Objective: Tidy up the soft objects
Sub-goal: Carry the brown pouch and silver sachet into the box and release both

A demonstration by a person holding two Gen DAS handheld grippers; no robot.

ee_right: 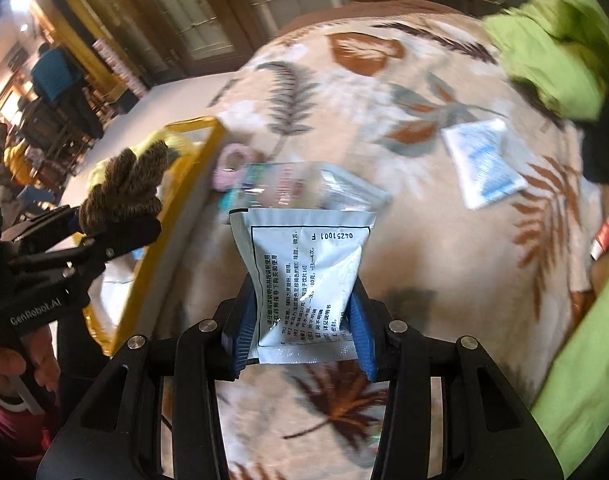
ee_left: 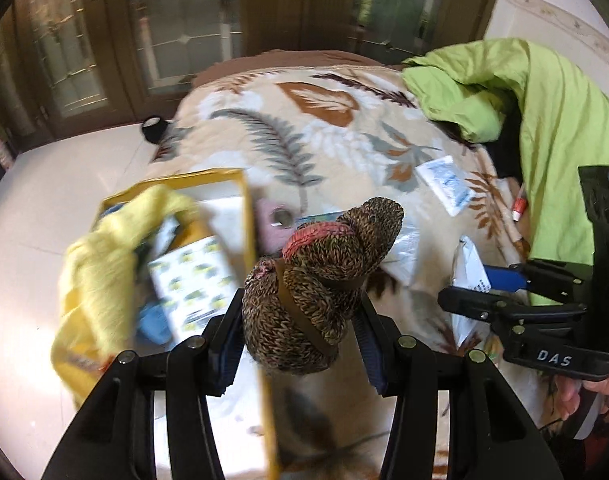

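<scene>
Gripping knitted glove (ee_left: 324, 276) left gripper (ee_left: 298, 328), sachet (ee_right: 304, 280) right gripper (ee_right: 300, 328).

The glove (ee_left: 320, 276) is mottled brown knit with a pink cuff. The packet (ee_right: 308, 276) is white with black print. The blanket (ee_left: 336, 136) is cream with rust, grey and brown leaves. The box (ee_left: 246, 216) is yellow-rimmed.

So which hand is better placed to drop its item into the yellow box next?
Probably the left. The left gripper, holding the knitted glove, hangs right at the yellow box rim. The right gripper, holding the white sachet, is over the blanket, farther away.
</scene>
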